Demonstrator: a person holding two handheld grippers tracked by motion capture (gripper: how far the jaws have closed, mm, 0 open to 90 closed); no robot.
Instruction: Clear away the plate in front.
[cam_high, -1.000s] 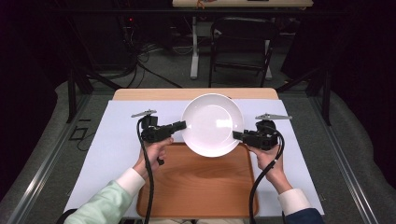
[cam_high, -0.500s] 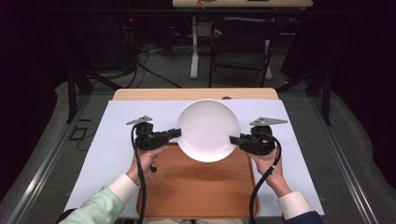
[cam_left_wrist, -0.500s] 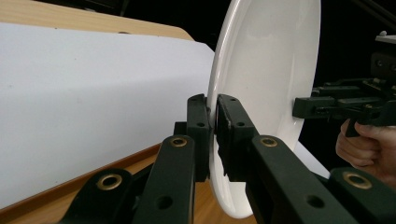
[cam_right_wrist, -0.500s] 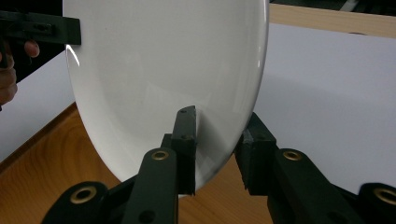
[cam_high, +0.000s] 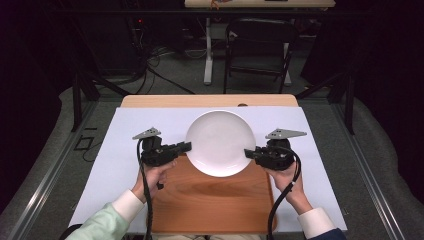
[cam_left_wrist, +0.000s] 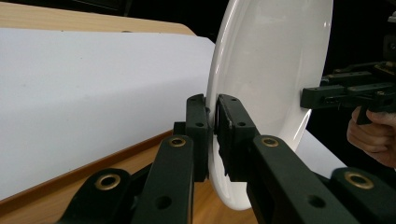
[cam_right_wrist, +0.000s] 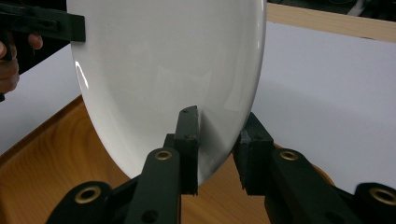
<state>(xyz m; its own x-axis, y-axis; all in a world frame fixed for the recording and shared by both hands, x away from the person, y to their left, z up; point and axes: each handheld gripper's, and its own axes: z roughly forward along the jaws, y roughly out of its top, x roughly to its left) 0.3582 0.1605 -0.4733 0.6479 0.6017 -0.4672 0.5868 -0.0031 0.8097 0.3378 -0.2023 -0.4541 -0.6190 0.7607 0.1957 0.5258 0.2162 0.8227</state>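
Dark room, white sheet (cam_high: 125, 150) over the table. From above, my left gripper (cam_high: 186, 146) and right gripper (cam_high: 248, 153) pinched the white plate (cam_high: 220, 142) by opposite rims over the wooden board (cam_high: 210, 200). Left gripper view: jaws clamped on the rim. Right gripper view: likewise. I judged this mid-carry; next called for level, matched hands.

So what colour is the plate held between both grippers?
Plain glossy white plate, no pattern; high view.

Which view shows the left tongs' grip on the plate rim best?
Left gripper view: the left tongs clamp the white plate rim edge-on, up close. High view shows the whole plate, grip small. Right gripper view shows them far off at the top left.
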